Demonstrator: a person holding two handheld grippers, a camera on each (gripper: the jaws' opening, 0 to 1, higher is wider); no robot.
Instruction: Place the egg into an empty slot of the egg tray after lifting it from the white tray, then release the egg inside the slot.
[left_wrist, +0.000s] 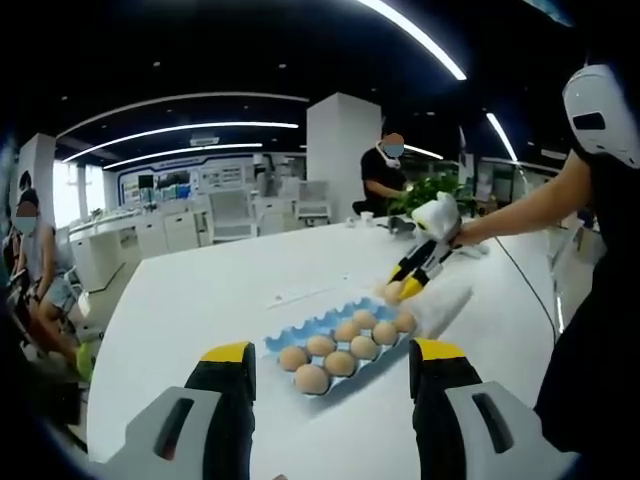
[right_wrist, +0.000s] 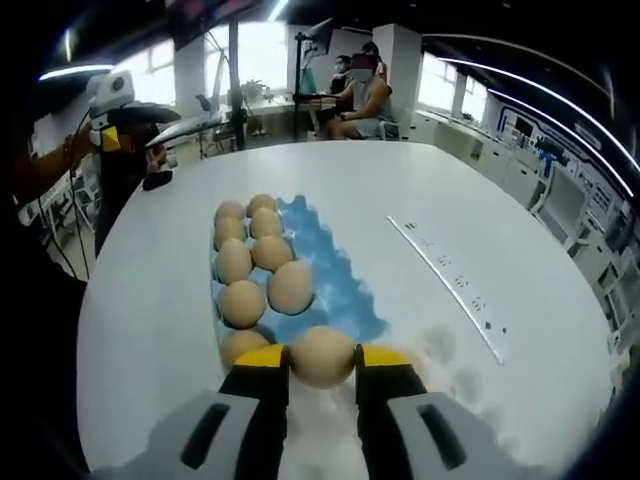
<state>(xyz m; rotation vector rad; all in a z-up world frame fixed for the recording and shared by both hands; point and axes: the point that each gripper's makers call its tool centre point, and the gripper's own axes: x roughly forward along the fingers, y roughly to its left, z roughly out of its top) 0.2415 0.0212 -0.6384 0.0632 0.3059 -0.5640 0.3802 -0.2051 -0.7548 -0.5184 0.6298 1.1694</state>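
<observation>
Right now the egg (right_wrist: 322, 356) sits pinched between the yellow pads of my right gripper (right_wrist: 322, 372), its long axis lying across the jaws, held at the near end of the blue egg tray (right_wrist: 335, 290). The empty slots lie just ahead of it and slightly to the right in the right gripper view, along the bare blue strip beside the filled column, so I judge the coming move to be a short push forward and down (nothing long). My right gripper is plainly the nearer one. My left gripper (left_wrist: 332, 375) hangs well back from the tray with its jaws spread and nothing between them. The left gripper view gives the side-on picture: my right gripper (left_wrist: 412, 285) poised at the tray's far end, over the white table (left_wrist: 200, 300). I cannot make out the white tray for certain.
</observation>
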